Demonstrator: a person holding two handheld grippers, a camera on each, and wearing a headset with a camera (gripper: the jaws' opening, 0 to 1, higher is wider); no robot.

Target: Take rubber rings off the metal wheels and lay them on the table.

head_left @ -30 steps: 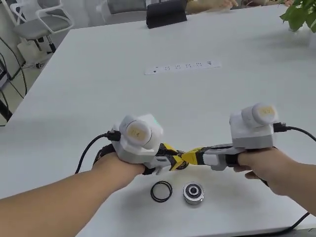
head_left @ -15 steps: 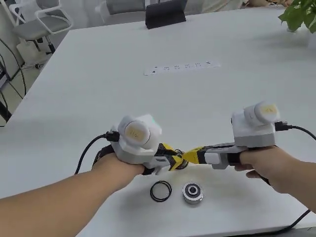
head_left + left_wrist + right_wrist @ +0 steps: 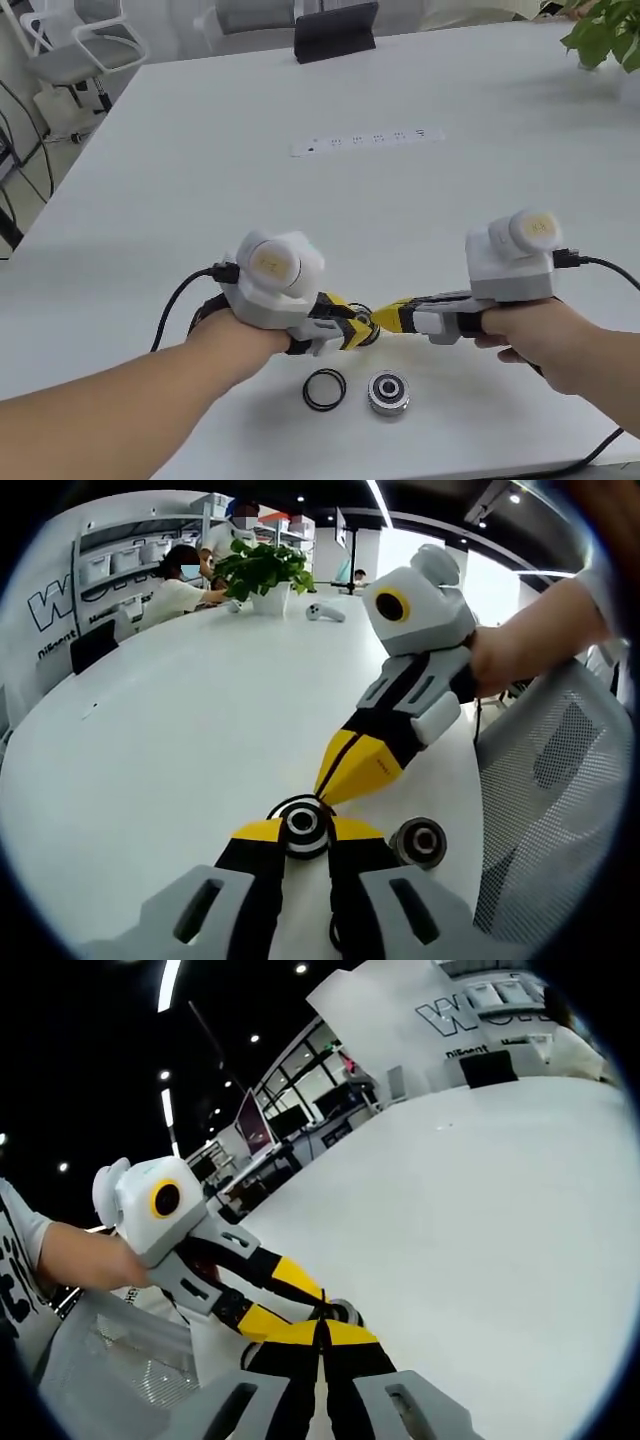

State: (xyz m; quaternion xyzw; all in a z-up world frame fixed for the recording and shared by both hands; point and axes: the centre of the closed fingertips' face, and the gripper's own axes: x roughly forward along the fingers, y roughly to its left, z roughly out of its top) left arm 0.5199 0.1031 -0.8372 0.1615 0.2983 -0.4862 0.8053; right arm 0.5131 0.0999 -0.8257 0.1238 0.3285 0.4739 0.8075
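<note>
In the head view, two hands bring the tools tip to tip low over the white table (image 3: 300, 220). The left claw (image 3: 352, 326) is clamped on a small metal wheel (image 3: 365, 326), and the right claw (image 3: 380, 319) meets that wheel from the other side. On the table just in front of them lie a loose rubber ring (image 3: 324, 389), flat, and a second wheel (image 3: 388, 392) just beside it, the two apart. A power strip (image 3: 365, 141) lies further up the table, and a plant (image 3: 600, 35) stands at its far corner. In the left gripper view, the left claw's yellow jaws grip the held wheel on both sides. This wheel wears a black ring (image 3: 287, 806) around its rim. The right claw comes in from above with its jaws drawn together to a point, and its tip touches that ring at the wheel's edge. Whether it has pinched the rubber cannot be told. The second wheel sits on the table to the right of the jaws. In the right gripper view, the right claw's jaws are closed to a thin seam, and the left claw and the held wheel lie just past their tips.
</note>
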